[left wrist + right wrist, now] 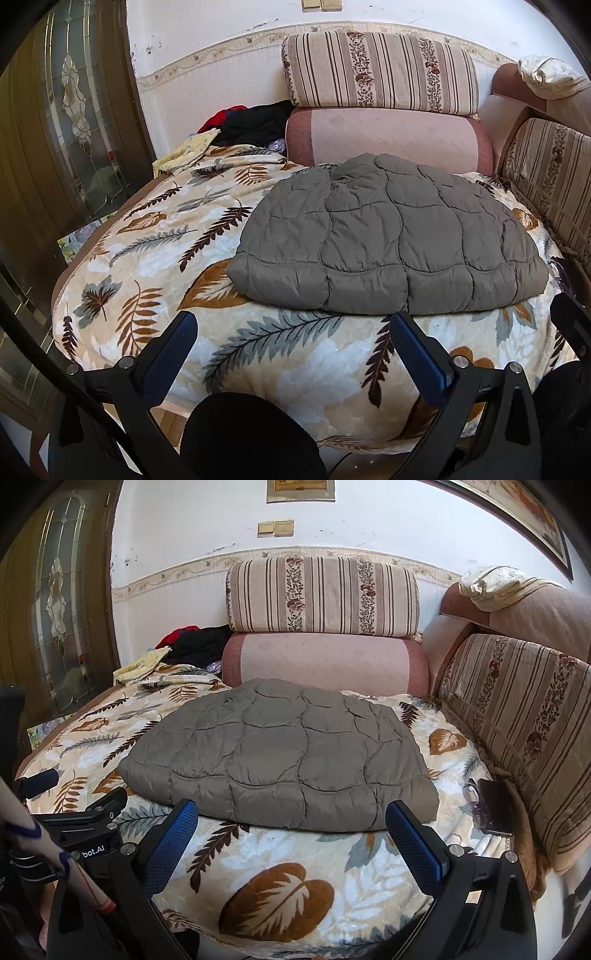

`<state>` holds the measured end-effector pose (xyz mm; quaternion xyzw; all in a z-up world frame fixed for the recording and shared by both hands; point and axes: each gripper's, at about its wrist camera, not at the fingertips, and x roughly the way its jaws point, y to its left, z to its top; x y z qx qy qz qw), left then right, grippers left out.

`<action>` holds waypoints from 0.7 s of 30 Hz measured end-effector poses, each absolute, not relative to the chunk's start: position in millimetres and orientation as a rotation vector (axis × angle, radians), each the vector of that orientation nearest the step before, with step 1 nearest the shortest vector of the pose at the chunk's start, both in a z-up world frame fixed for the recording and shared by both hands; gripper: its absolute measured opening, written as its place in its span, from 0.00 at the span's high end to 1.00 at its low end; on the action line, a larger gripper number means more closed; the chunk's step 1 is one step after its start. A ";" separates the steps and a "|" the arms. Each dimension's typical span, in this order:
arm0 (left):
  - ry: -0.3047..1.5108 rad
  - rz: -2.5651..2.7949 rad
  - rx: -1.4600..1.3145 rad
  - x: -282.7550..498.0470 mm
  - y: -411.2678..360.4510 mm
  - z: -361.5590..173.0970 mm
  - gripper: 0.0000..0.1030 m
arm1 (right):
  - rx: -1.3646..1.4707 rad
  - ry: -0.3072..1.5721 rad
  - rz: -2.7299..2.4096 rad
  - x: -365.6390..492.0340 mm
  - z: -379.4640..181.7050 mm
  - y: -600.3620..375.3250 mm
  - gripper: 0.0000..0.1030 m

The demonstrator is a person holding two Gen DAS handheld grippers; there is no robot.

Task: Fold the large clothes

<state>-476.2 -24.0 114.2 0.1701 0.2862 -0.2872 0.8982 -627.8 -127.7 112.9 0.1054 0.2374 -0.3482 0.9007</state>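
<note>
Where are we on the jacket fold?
Done, apparently: the grey quilted jacket lies as a compact folded bundle on the leaf-print blanket. In hand: nothing; the left hand-held gripper and right hand-held gripper are open, short of it. Left: possibly the dark clothes heaped behind.

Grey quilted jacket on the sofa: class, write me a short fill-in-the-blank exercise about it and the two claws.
1. The jacket lies folded on a blanket printed with ____.
2. Both the left claw and the right claw are ____, gripping nothing.
3. Behind the jacket, a striped cushion sits on top of a ____ one.
4. The jacket's colour is ____.

Missing words: leaves; open; pink; grey
</note>
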 end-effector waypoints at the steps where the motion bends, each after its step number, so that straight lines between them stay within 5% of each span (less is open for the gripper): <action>1: 0.593 -0.595 0.350 -476.0 -23.6 114.2 0.00 | 0.221 0.491 -0.722 -628.2 112.9 -128.4 0.00; 21: 0.590 -0.595 0.366 -477.5 -26.0 111.3 0.00 | 0.236 0.504 -0.729 -627.2 109.2 -133.0 0.00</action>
